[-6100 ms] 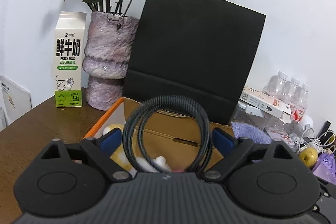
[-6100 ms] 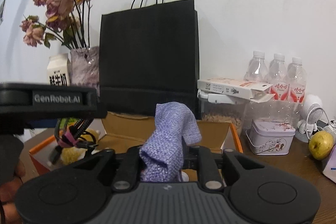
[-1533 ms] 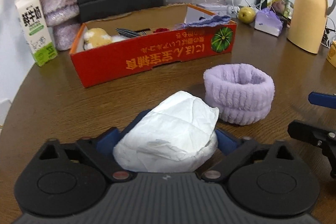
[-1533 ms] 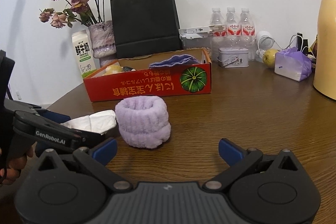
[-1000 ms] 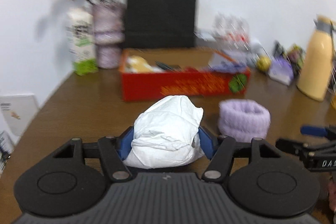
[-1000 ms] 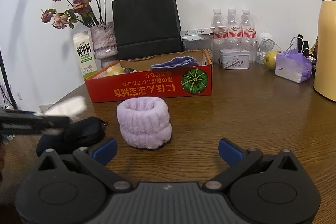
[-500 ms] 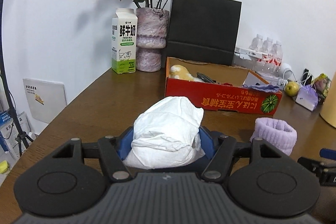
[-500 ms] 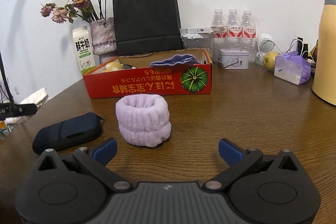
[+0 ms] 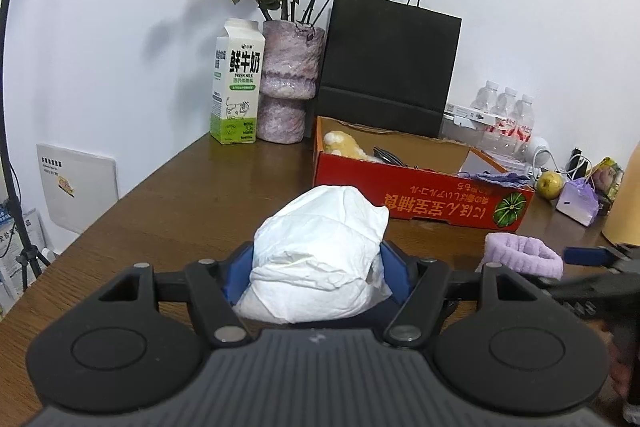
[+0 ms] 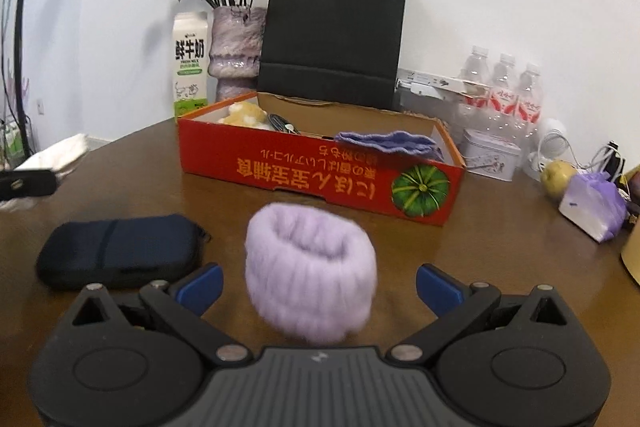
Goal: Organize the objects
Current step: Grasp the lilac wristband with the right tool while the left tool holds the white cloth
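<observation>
Blue-padded, your left gripper clenches the crumpled white tissue wad. Your right gripper gapes wide around the fluffy lilac towelling band on the brown wooden table. The red cardboard box sits at twelve o'clock before a white wall.

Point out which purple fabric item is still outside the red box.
The fluffy lilac wristband, on the table between the open right gripper's fingers. The darker purple cloth already lies inside the red box.
</observation>
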`<act>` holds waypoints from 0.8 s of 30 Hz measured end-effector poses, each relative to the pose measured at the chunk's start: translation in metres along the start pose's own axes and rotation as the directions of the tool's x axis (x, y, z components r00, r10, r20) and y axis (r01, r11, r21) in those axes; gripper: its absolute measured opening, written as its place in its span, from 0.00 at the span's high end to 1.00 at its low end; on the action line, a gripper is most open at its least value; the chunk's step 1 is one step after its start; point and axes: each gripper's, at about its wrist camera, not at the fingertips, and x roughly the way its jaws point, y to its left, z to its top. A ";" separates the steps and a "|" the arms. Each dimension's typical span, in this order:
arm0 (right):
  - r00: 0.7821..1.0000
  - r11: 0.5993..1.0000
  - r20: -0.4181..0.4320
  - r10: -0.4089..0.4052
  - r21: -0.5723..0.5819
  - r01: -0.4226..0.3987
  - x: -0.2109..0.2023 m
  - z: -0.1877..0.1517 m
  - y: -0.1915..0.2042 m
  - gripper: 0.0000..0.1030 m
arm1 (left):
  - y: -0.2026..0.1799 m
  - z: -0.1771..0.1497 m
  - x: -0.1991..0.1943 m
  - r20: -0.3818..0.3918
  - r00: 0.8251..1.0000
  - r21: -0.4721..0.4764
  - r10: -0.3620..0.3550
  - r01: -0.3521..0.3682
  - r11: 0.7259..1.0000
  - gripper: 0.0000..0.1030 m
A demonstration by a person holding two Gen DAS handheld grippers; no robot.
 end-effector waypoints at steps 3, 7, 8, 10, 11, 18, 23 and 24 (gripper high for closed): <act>0.999 0.999 -0.032 0.020 0.031 -0.019 0.017 0.006 0.000 0.03 | 0.003 0.000 0.002 -0.013 1.000 -0.014 -0.009 0.009 1.000 0.34; 0.998 0.999 -0.044 0.043 0.033 -0.042 0.025 0.005 0.004 0.41 | 0.005 -0.001 0.003 -0.019 1.000 -0.026 -0.020 0.020 0.999 0.34; 0.998 0.998 -0.037 0.048 0.036 -0.047 0.024 0.004 0.003 0.53 | 0.005 -0.002 0.003 -0.020 1.000 -0.026 -0.022 0.022 0.999 0.34; 0.998 0.997 -0.008 0.056 0.053 -0.055 0.018 0.003 0.000 0.66 | 0.005 -0.002 0.002 -0.019 1.000 -0.026 -0.024 0.023 0.999 0.34; 0.998 0.996 0.008 0.058 0.066 -0.059 0.015 0.004 -0.003 0.70 | 0.005 -0.002 0.002 -0.019 1.000 -0.026 -0.023 0.022 0.999 0.34; 0.985 0.986 0.170 0.032 0.156 -0.059 -0.030 -0.002 -0.017 0.73 | 0.005 -0.002 0.004 -0.022 0.999 -0.028 -0.024 0.024 0.999 0.34; 0.978 0.983 0.209 0.010 0.179 -0.048 -0.053 -0.017 -0.024 0.73 | 0.005 -0.003 0.004 -0.019 1.000 -0.029 -0.024 0.023 0.999 0.34; 0.977 0.983 0.211 0.008 0.180 -0.047 -0.057 -0.019 -0.024 0.73 | 0.004 -0.003 0.005 -0.018 1.000 -0.029 -0.023 0.023 0.999 0.34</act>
